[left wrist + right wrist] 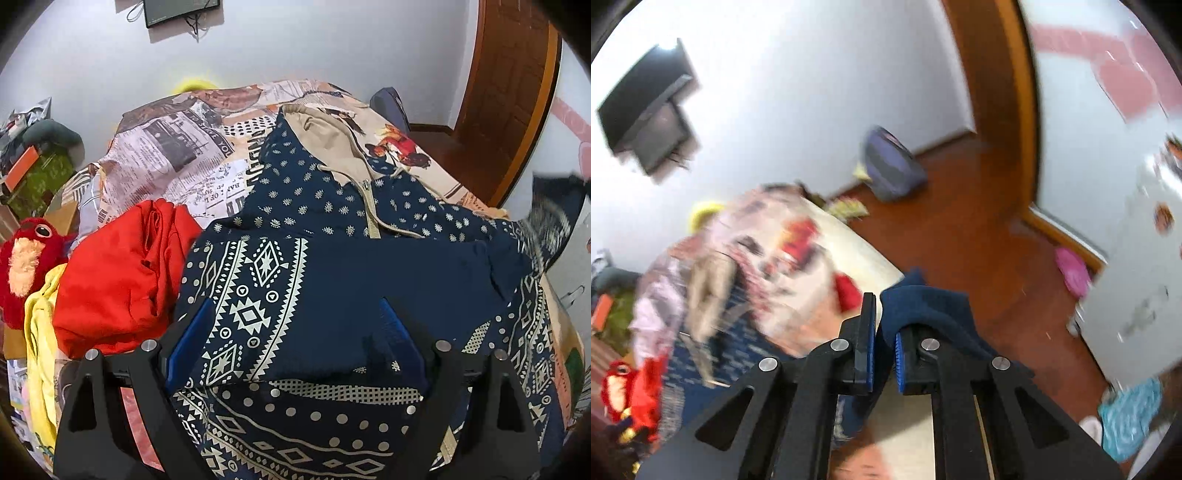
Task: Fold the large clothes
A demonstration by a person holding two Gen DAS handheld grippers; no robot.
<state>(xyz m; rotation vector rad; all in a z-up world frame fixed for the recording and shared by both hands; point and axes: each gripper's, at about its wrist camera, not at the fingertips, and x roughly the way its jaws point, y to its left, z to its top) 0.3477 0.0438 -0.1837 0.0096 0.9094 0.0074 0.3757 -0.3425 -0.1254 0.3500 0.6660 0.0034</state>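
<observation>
A navy hoodie (332, 221) with white geometric print, beige hood and zip lies spread on the bed. One sleeve is folded across its middle (369, 295). My left gripper (295, 332) is open just above that folded part, its blue pads wide apart. My right gripper (884, 354) is shut on a navy cuff or hem of the hoodie (923, 306) and holds it lifted over the bed's right edge. The right wrist view is blurred by motion. The lifted navy cloth also shows at the right edge of the left wrist view (554, 221).
The bed carries a newspaper-print cover (177, 155). A red garment (122, 280), a yellow garment (40, 350) and a red plush toy (26, 266) lie on the left. A wooden door (509, 92) and brown floor (979, 240) are on the right, with a purple bag (890, 166).
</observation>
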